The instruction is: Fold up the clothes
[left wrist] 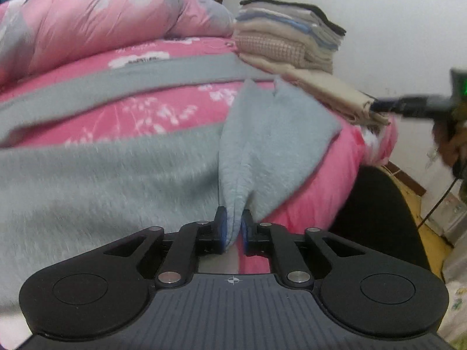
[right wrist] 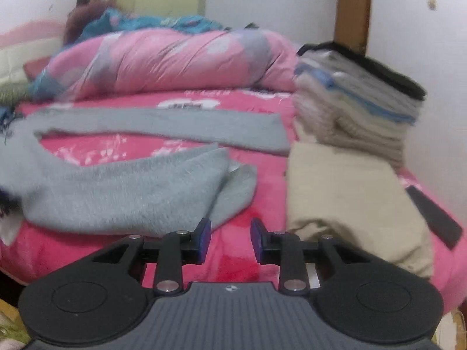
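Left gripper pinches grey sweater edge; right gripper gapes.

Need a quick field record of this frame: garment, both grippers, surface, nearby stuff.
garment: fuzzy grey knit sweater, spread on the bed, one sleeve stretched out flat
left hand-held gripper: shut on a pinched fold of the sweater
right hand-held gripper: open, holding nothing, just off the sweater's hem
surface: pink floral bedsheet
nearby: stack of folded beige and grey clothes; rolled pink quilt behind
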Demonstrator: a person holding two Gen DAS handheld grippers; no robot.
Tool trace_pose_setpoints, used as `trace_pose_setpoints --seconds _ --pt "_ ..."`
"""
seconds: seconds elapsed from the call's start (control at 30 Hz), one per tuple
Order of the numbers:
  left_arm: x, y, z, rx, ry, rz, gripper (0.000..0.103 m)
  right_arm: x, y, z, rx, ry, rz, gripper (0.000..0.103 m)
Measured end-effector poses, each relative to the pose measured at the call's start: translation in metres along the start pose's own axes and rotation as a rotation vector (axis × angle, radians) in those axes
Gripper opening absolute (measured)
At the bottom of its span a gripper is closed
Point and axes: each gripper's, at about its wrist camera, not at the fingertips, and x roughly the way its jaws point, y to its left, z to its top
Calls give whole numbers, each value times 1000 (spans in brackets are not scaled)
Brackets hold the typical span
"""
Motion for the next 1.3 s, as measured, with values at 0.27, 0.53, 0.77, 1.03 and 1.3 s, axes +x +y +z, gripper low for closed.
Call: trace_pose_setpoints --seconds 0.27,0.53,0.77,1.03,1.3 --pt "-4 2 -7 -90 -40 2 18 43 0 78 158 -23 201 69" --pt "-4 6 -17 -119 -75 1 24 187 31 140 399 340 238 69" --pt "-3 10 -26 -137 -107 -16 27 269 27 142 462 513 40 67" --pt "-4 17 -31 -184 -133 -45 27 272 24 135 490 462 15 1" --pt "-22 13 -28 -177 -157 -71 25 81 2 141 607 3 180 0"
